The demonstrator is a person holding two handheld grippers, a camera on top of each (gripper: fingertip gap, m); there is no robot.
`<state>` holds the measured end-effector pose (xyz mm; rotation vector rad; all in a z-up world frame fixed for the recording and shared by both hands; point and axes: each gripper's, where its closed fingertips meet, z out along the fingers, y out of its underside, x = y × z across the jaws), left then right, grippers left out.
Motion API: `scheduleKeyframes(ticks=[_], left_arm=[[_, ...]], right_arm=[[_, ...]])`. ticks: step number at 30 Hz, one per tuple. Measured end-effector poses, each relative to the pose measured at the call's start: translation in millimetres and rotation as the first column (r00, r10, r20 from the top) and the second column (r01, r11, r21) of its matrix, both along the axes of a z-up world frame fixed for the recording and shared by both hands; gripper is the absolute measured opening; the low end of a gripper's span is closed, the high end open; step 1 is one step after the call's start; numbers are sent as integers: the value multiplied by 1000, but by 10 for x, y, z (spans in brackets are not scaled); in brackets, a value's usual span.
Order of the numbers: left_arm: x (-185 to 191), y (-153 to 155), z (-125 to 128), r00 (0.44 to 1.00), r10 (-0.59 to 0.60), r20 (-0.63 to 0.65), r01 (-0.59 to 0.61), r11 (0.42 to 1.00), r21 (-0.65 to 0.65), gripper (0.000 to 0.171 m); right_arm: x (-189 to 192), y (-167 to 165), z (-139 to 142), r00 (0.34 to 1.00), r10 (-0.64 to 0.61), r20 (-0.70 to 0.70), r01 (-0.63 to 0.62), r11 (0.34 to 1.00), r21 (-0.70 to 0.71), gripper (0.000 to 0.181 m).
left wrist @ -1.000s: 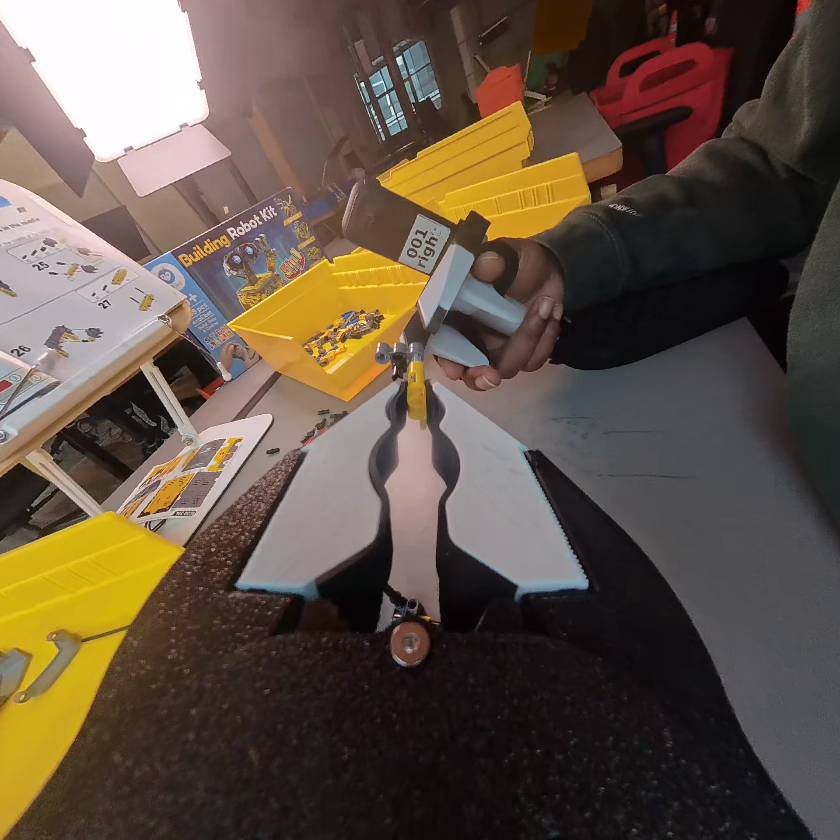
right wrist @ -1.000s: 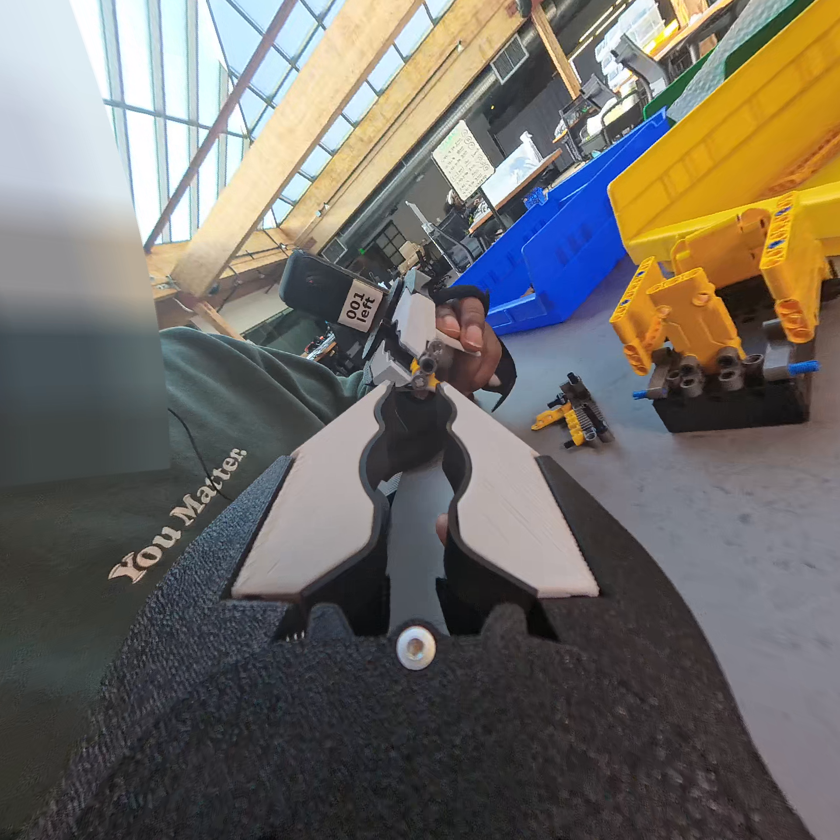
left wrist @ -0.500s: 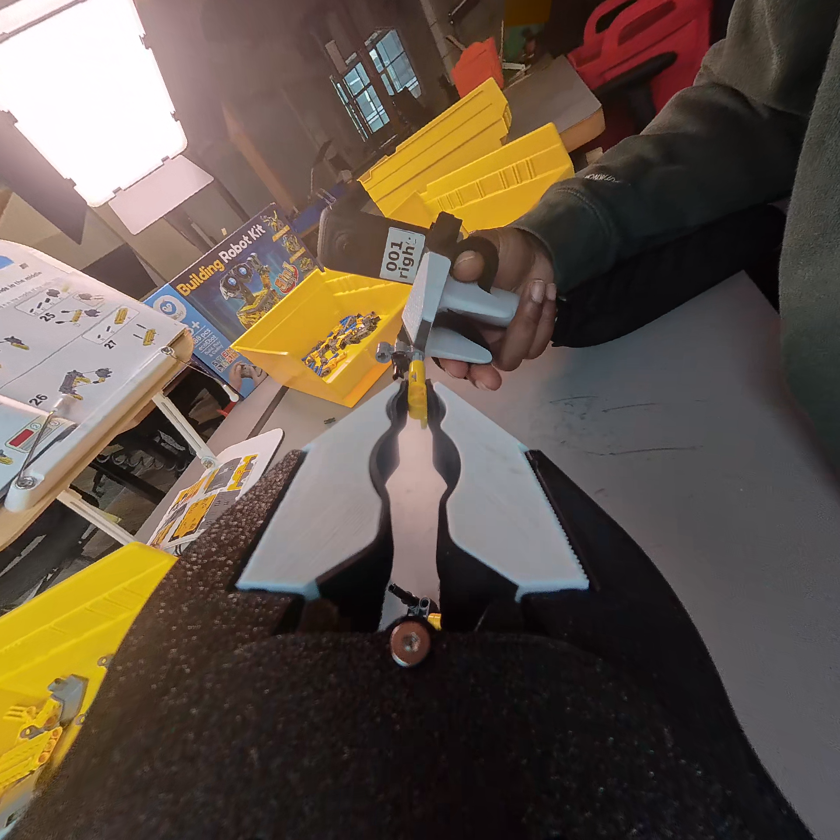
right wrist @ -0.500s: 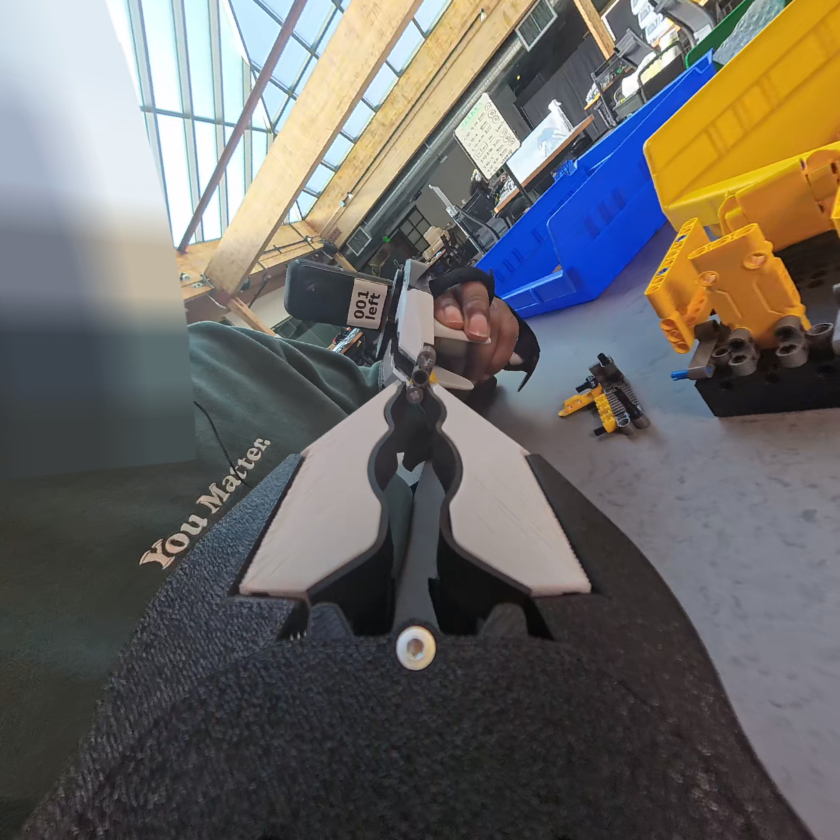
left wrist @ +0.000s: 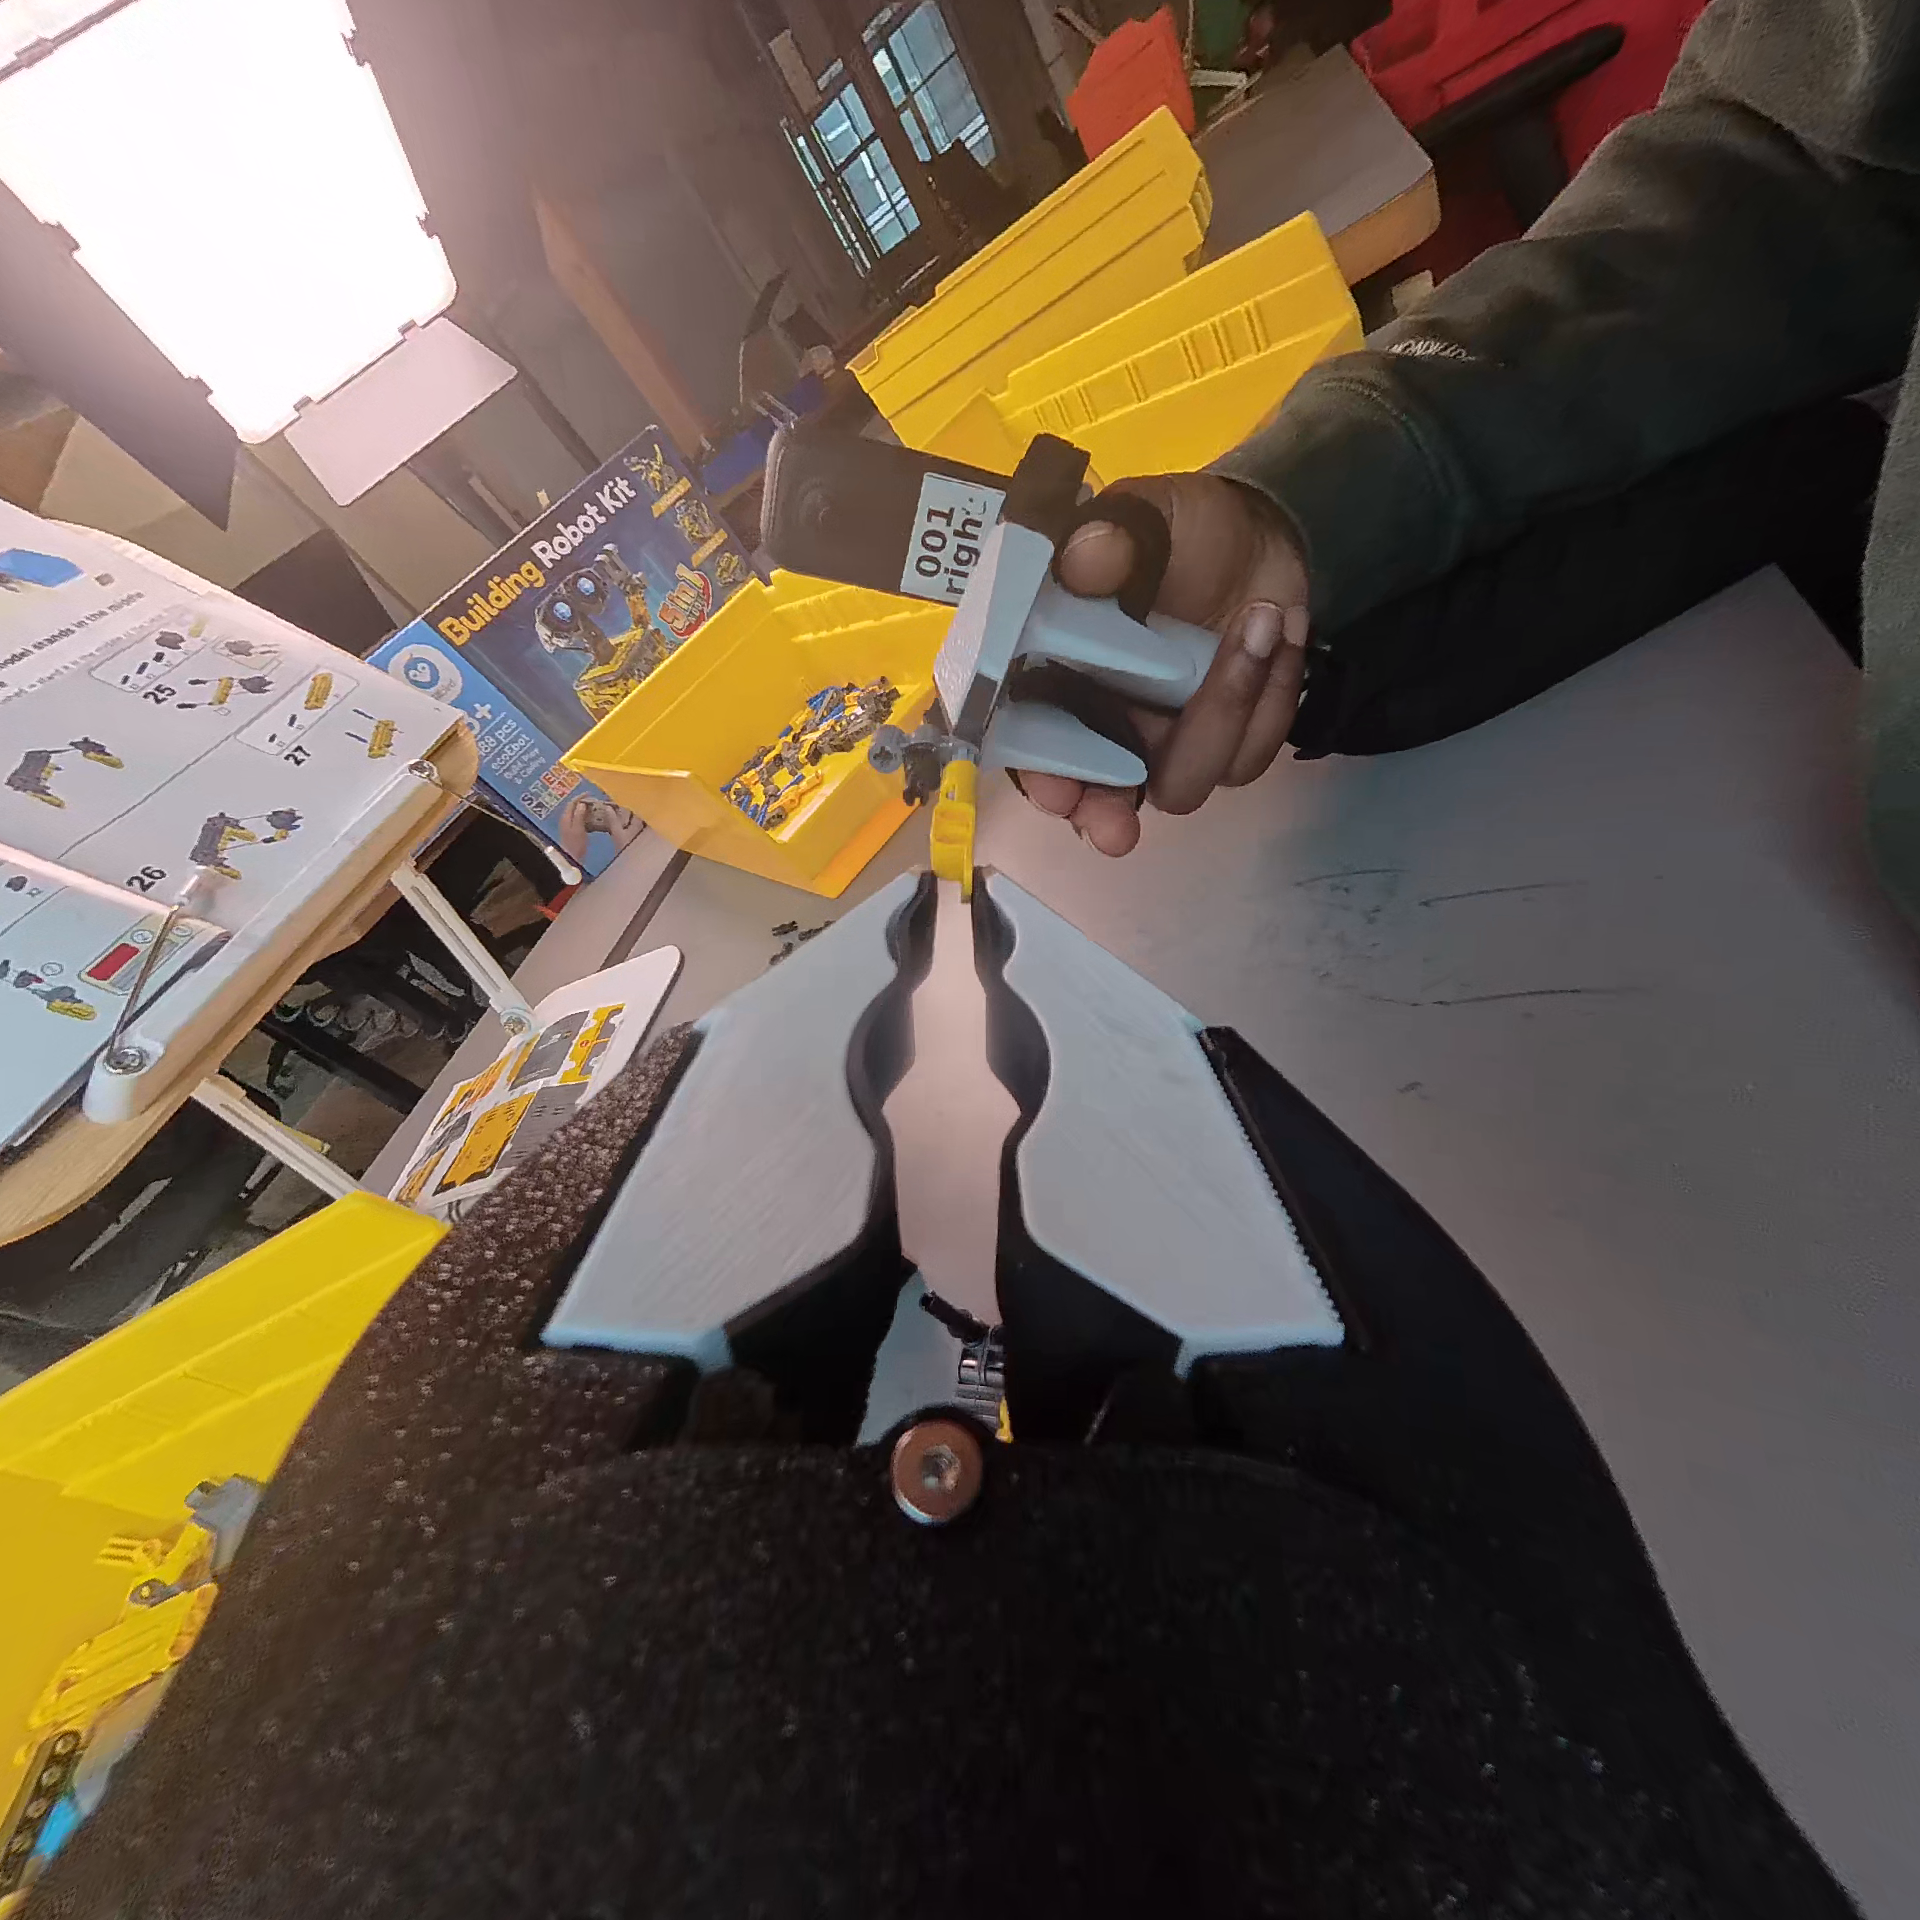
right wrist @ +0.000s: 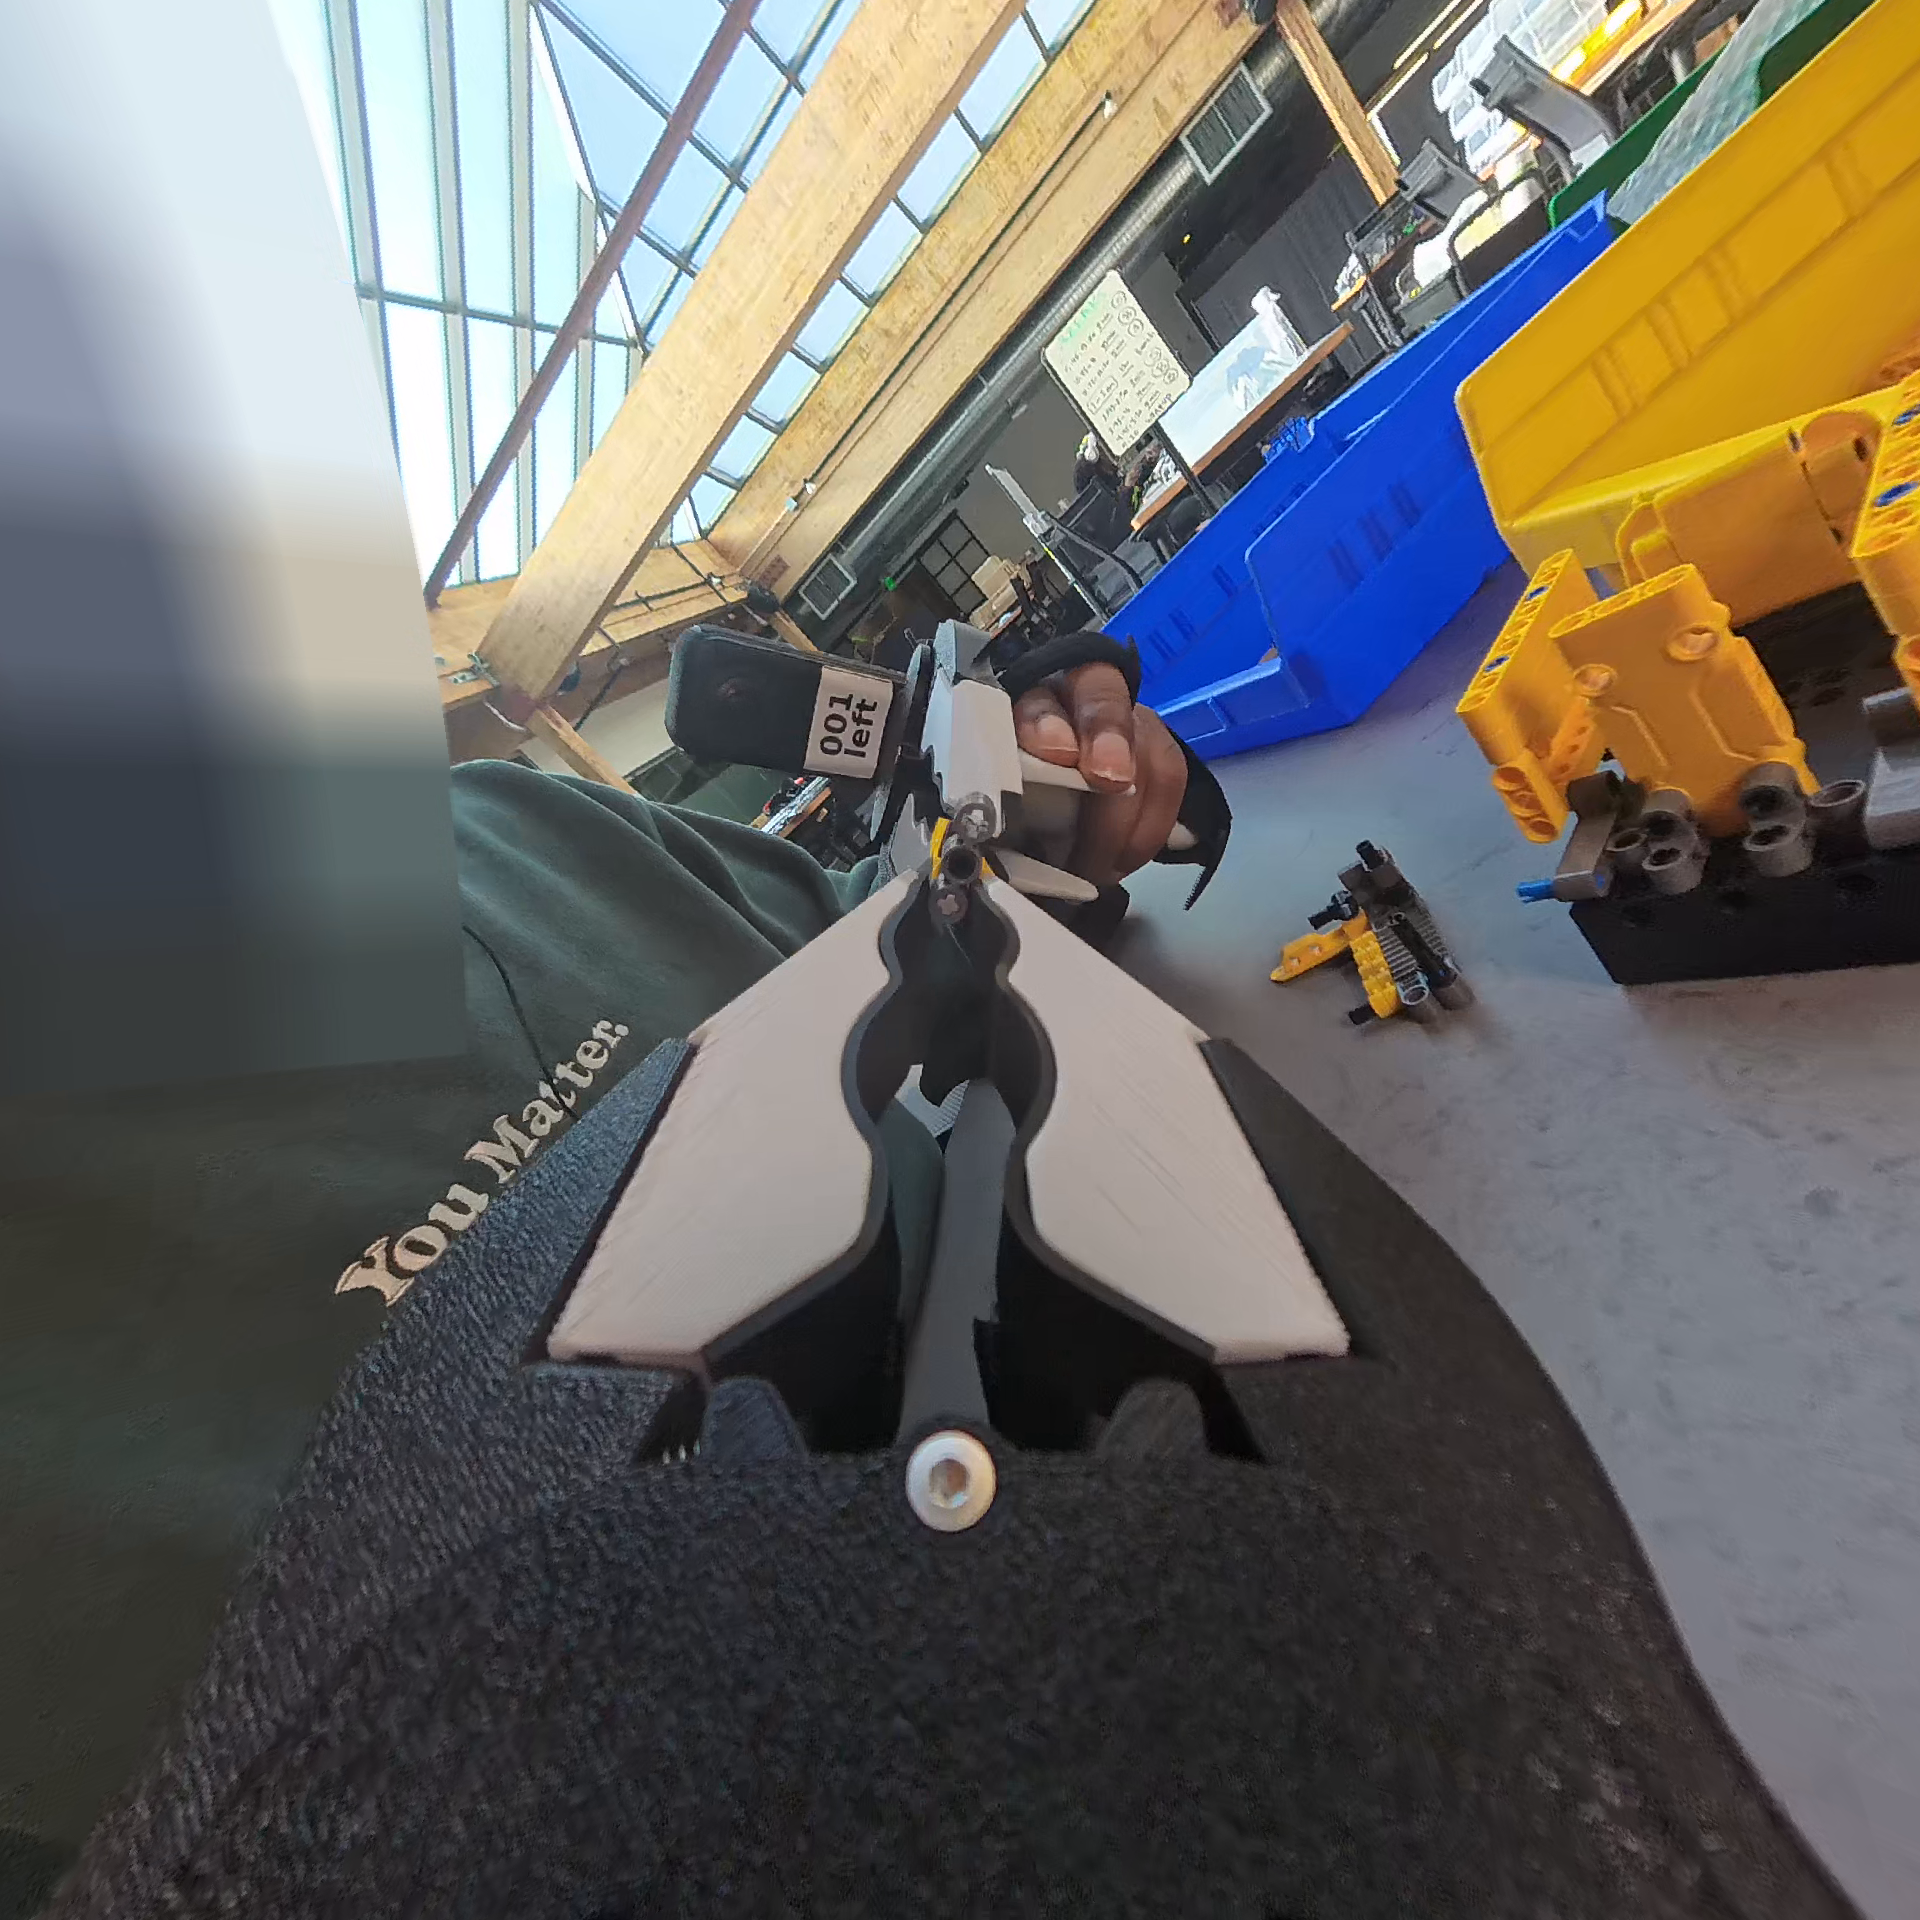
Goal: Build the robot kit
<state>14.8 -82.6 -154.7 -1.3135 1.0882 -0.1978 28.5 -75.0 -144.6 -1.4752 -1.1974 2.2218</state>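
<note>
Both grippers are held tip to tip above the grey bench point(left wrist: 1558, 1039). The left gripper point(left wrist: 951, 883) has its jaws pinched on a small yellow plastic connector point(left wrist: 953, 826); the right gripper point(right wrist: 951, 899) has its jaws squeezed on the grey pin piece point(right wrist: 948, 906) joined to it. Far left, an open yellow plastic bin point(left wrist: 675, 748) holds loose yellow and black bricks point(left wrist: 805, 743).

Lamp panel point(left wrist: 208, 197) glares; edges warped, perhaps blurred.

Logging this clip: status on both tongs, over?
Left tongs shut on yellow piece. Right tongs shut on grey pin part joined to it. Nothing between them.
</note>
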Motion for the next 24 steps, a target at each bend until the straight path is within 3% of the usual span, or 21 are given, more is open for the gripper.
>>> scheduleKeyframes(ticks=[10, 13, 24], left_arm=[[17, -13, 28, 998, -25, 65, 28, 999, -40, 14], [21, -21, 21, 997, -32, 66, 36, 998, -48, 7], [-2, -67, -65, 996, -85, 24, 87, 989, -122, 6]], right_arm=[[-11, 52, 30, 1000, -25, -11, 25, 999, -28, 6], [-23, 21, -4, 1000, -14, 3, 14, 1000, -19, 6], [-46, -65, -99, 1000, 17, 23, -15, 999, -48, 6]])
